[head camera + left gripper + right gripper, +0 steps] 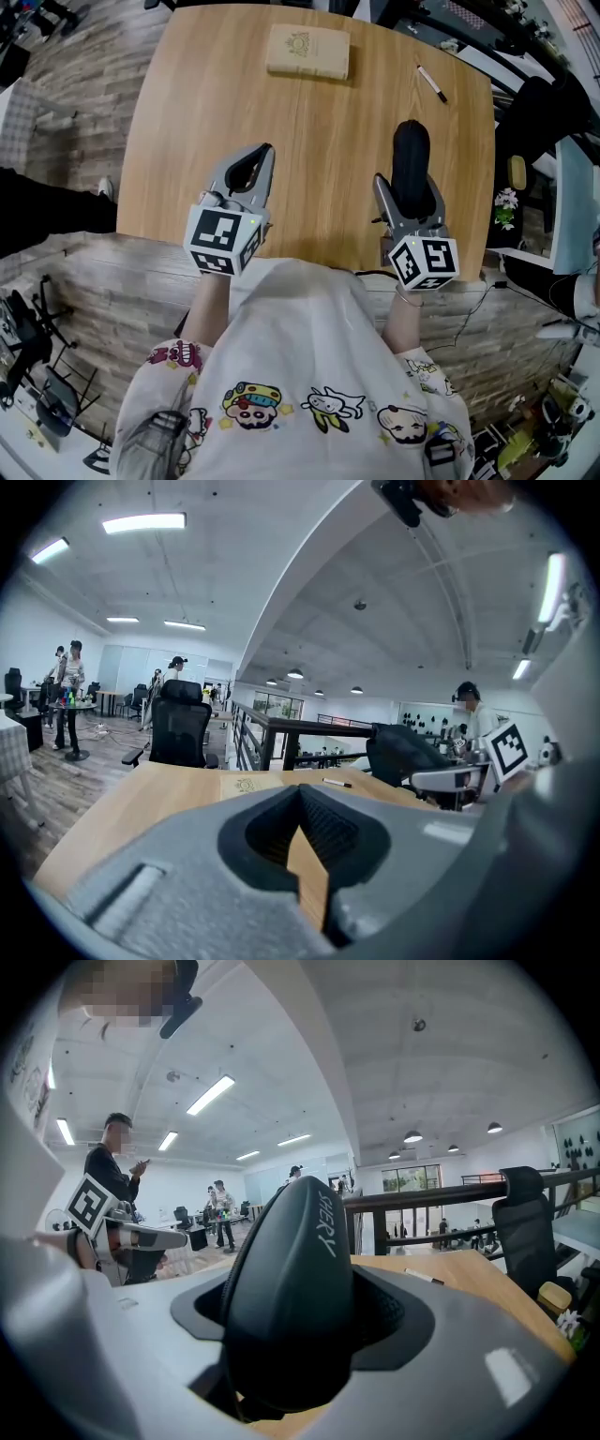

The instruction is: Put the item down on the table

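A black oblong case [411, 150] with white lettering is the item, and my right gripper [408, 185] is shut on it over the wooden table [309, 131], near the front edge on the right. In the right gripper view the case [281, 1241] fills the space between the jaws of the right gripper [305, 1327] and sticks out past them, hiding the tips. Whether it touches the table I cannot tell. My left gripper [266, 152] is shut and empty, over the table's front left. In its own view the left gripper [300, 789] has its tips together.
A tan book [308, 51] lies at the table's far edge and a pen [431, 82] at the far right. A black office chair [178, 726] stands beyond the table. People stand in the background. Cables and clutter lie on the floor to the right.
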`<control>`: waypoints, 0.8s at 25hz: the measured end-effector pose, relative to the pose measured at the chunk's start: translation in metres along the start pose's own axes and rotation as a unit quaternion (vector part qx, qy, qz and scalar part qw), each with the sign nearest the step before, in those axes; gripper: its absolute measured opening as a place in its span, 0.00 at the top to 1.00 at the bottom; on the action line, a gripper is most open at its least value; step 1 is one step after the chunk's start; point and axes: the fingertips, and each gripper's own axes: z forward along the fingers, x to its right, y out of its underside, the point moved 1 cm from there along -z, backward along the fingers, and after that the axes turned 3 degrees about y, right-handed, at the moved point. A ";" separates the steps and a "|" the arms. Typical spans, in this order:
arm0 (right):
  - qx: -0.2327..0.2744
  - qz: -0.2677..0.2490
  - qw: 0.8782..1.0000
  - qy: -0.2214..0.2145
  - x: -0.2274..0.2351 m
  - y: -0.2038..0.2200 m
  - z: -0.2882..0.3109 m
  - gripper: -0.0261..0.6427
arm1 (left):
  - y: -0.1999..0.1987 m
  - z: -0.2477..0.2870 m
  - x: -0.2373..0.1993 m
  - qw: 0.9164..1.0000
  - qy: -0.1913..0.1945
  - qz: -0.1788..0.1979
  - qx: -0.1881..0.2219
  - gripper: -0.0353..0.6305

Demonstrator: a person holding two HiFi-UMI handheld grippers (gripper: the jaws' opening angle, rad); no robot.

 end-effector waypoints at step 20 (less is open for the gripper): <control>-0.041 -0.037 0.998 0.005 -0.014 0.019 0.020 0.45 | 0.009 0.016 -0.011 0.999 0.032 0.006 -0.027 0.95</control>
